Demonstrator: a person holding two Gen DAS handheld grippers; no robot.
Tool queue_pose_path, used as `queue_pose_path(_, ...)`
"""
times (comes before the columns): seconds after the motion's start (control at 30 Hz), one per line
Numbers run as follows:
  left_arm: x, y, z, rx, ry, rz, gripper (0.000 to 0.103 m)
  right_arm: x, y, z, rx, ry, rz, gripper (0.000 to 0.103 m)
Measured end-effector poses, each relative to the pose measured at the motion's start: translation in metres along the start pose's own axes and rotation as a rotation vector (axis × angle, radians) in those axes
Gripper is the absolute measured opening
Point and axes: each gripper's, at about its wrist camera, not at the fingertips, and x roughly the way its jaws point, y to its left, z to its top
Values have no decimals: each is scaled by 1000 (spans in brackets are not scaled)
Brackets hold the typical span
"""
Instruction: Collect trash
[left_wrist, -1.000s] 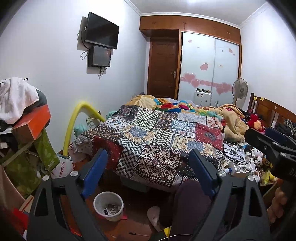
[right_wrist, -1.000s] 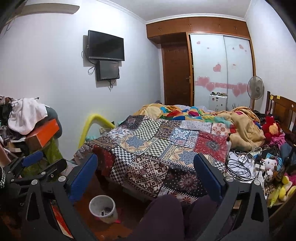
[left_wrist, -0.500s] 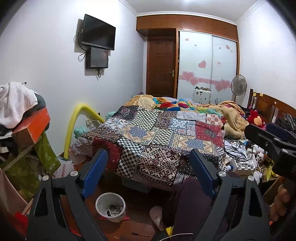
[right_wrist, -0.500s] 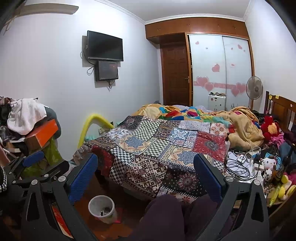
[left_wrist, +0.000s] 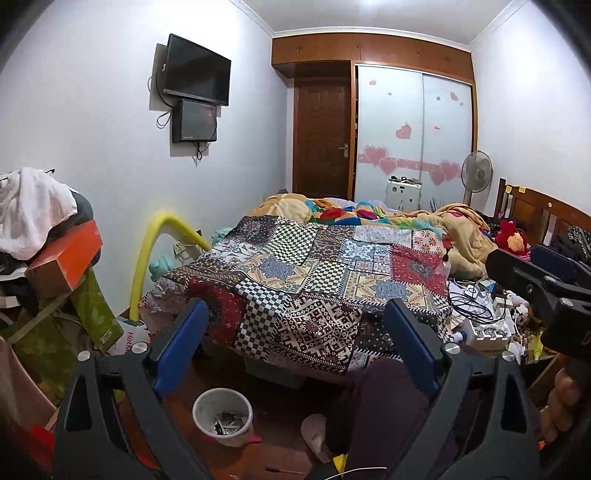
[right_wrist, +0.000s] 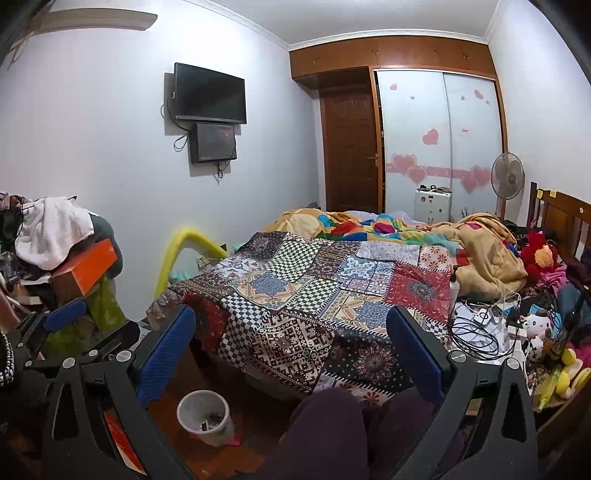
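Round white plastic bin (left_wrist: 223, 415), patchwork quilt (left_wrist: 314, 280)

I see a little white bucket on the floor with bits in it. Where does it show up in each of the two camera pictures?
Left wrist view: the white bucket stands low and left of centre, on the floor just right of the left finger.
Right wrist view: the bucket is again low and left of centre, on the floor in front of the bed.
Shared landmark: the patchwork quilt hangs over the bed corner just above the bucket in both.
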Motion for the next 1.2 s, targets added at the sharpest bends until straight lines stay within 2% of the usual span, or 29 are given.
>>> queue_pose_path(0.67, 2, 10, 0, -50, 12, -19, 101, 1, 1, 1, -6, -2, -1, 103)
queue_pose_path(0.83, 1, 9, 0, -47, 9, -39, 101, 1, 2, 2, -9, -5, -4, 103)
queue_pose_path(1.2, -2, 7, 1, -29, 1, -35, 101, 2, 2, 2, -3, -1, -4, 103)
